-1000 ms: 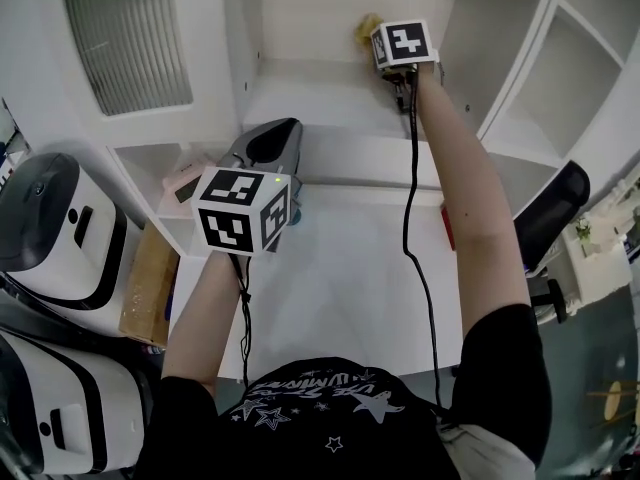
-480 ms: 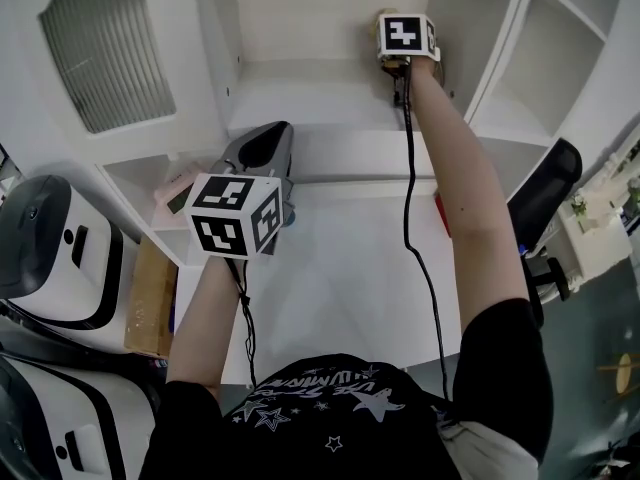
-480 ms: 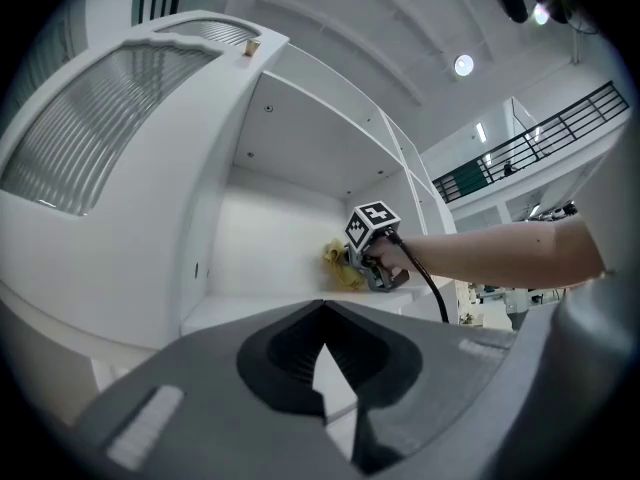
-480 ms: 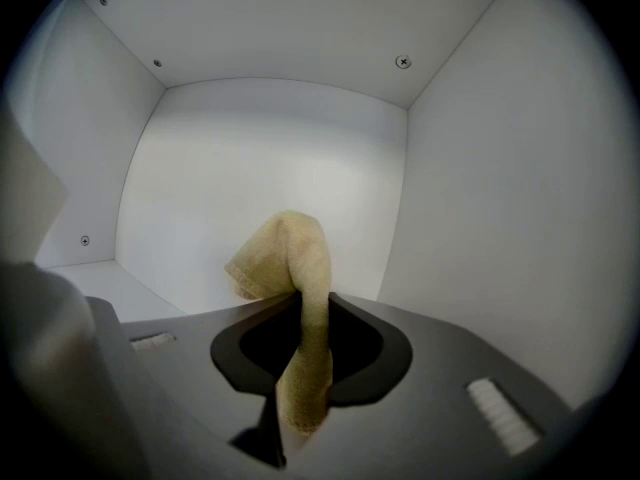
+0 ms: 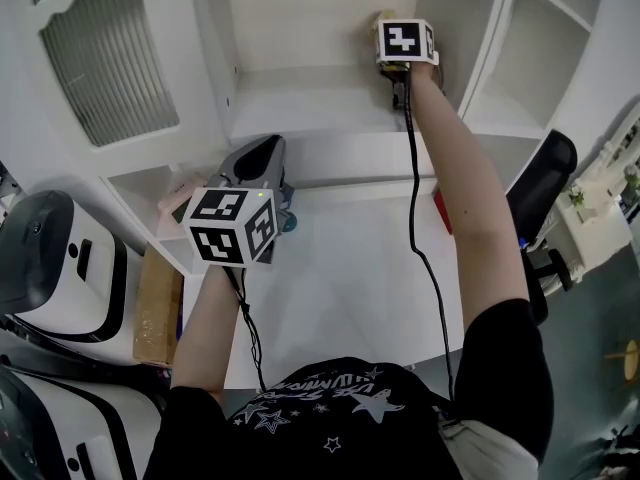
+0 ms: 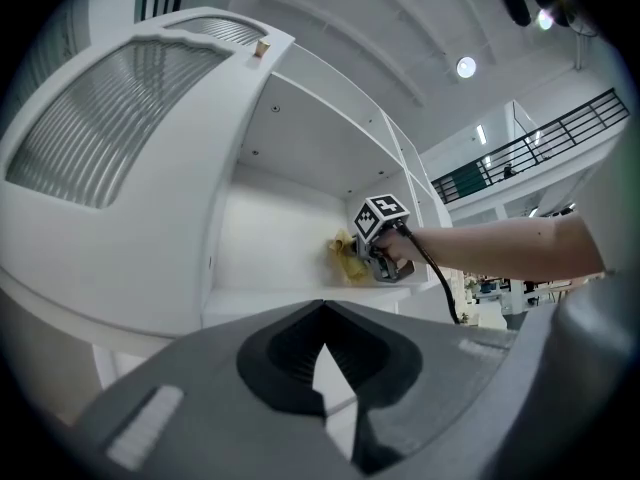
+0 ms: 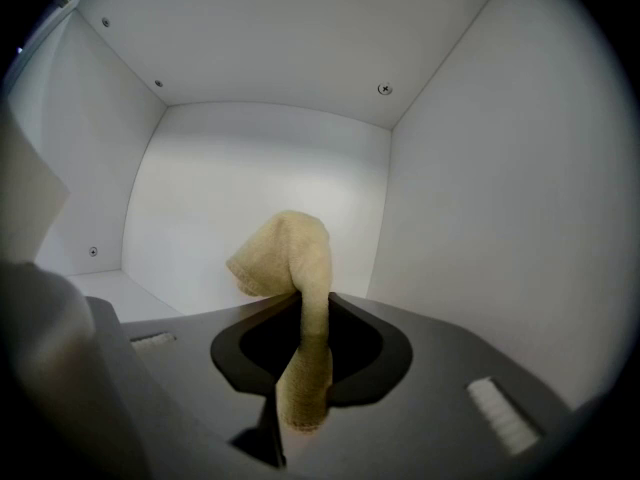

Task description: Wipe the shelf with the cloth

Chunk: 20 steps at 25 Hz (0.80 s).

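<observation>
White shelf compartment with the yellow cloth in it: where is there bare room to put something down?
The white shelf floor is bare left of the right gripper, which holds the yellow cloth near the back right corner. The white tabletop between the person's arms is bare too. Crowded: the left edge, by the left gripper and brown cardboard box.

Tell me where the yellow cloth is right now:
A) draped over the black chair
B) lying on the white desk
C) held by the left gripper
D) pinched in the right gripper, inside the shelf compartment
D: the right gripper view shows the cloth clamped between the jaws of the right gripper, with the white walls of the shelf compartment around it.
</observation>
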{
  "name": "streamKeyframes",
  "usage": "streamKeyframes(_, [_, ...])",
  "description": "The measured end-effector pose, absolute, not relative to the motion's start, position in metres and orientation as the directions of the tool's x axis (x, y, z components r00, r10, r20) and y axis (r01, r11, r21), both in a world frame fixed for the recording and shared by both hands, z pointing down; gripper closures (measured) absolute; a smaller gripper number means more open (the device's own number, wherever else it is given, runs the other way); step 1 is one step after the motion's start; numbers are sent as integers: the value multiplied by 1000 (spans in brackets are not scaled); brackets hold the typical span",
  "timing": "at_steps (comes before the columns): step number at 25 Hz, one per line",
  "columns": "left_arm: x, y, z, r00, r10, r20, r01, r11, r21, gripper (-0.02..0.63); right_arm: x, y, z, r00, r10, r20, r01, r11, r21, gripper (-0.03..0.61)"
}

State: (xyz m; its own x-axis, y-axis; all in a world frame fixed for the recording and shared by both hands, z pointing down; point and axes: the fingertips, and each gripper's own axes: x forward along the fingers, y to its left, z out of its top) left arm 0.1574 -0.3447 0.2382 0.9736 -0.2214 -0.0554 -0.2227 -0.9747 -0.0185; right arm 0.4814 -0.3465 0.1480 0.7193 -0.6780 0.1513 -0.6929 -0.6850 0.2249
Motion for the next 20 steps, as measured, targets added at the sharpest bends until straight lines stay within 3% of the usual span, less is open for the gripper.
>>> streamKeyframes(10, [125,-347,268,980,-201,-10,-201,-980,6,612,432,-323,128,686,-723,84,-724,-664,188,491])
streamKeyframes(20, [90,-356,321,973,-218,79,-221,-975,34,612,356,-297,111,548,-835,-48,-817,-546,183,491])
